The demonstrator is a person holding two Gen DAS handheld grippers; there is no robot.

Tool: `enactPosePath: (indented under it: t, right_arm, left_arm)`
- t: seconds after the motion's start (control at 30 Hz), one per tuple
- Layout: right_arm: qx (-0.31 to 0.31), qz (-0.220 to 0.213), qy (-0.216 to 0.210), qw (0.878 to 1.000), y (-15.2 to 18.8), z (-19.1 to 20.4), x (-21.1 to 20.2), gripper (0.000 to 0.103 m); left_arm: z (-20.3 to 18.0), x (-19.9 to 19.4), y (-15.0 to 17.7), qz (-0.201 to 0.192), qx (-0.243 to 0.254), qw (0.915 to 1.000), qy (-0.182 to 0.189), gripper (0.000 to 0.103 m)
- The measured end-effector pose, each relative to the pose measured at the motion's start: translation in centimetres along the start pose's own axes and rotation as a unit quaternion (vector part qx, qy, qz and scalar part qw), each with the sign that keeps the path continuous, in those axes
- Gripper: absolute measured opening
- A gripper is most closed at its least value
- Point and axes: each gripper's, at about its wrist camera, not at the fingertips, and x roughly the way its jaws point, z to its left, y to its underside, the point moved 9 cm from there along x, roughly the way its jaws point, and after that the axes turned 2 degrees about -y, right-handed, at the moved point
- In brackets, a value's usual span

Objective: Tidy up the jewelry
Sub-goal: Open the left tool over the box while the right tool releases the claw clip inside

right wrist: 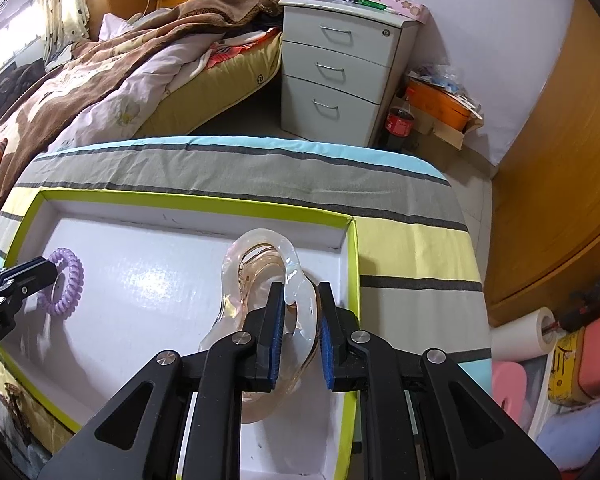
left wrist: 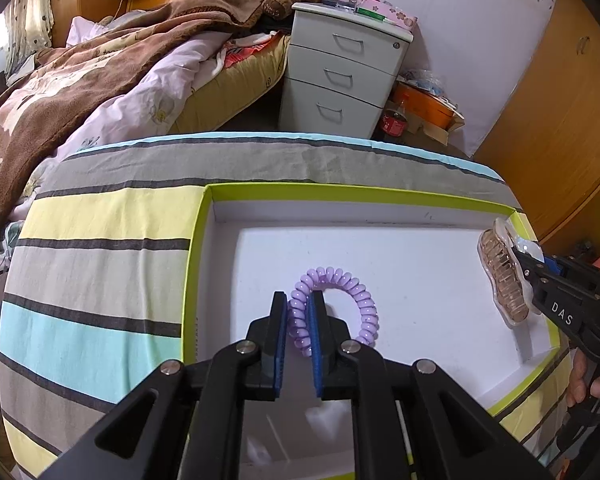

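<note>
A purple spiral hair tie [left wrist: 364, 300] lies in a shallow white box with a lime-green rim [left wrist: 340, 192]. My left gripper [left wrist: 299, 296] points down into the box, its blue pads pressed on the tie's left strand. At the box's right side a clear, amber-tinted hair claw clip [right wrist: 256, 256] stands tilted on the floor of the box [right wrist: 180, 198]. My right gripper [right wrist: 300, 286] is shut on the clip's near edge. In the left wrist view the clip [left wrist: 504, 280] and right gripper [left wrist: 520, 254] show at the far right. In the right wrist view the tie [right wrist: 66, 300] and left gripper [right wrist: 54, 268] show at the far left.
The box rests on a table under a striped cloth [left wrist: 100, 240]. Beyond it are a bed with a brown blanket [left wrist: 80, 80], a grey three-drawer cabinet [left wrist: 340, 76], a cola bottle [left wrist: 394, 120] and an orange box [left wrist: 428, 104]. A wooden wardrobe [left wrist: 560, 100] stands right. A person's hand [left wrist: 584, 380] holds the right gripper.
</note>
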Motion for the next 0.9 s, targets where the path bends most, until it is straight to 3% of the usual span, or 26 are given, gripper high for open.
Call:
enactPosePath:
  t: [0.17, 0.23, 0.3, 0.53, 0.9]
  right_arm:
    - [-0.004, -0.004, -0.001, 1.0, 0.0, 0.2, -0.4, 0.023]
    - [-0.004, -0.01, 0.002, 1.0, 0.0, 0.1, -0.7, 0.036]
    - [-0.001, -0.015, -0.008, 1.0, -0.1, 0.2, -1.1, 0.04]
    - [0.002, -0.032, -0.005, 0.999, -0.2, 0.2, -2.4, 0.04]
    - [0.013, -0.068, -0.019, 0.997, 0.5, 0.8, -6.5, 0.04]
  left_arm:
    - [-0.1, -0.2, 0.0, -0.001, -0.002, 1.0, 0.001, 0.031]
    - [-0.1, -0.3, 0.2, -0.001, -0.004, 1.0, -0.001, 0.035]
    - [-0.1, -0.5, 0.3, -0.002, -0.005, 1.0, -0.001, 0.039]
    - [-0.5, -2.0, 0.5, -0.012, -0.002, 0.9999, -0.003, 0.049]
    - [-1.0, -5.9, 1.3, -0.041, 0.004, 0.9991, -0.003, 0.054]
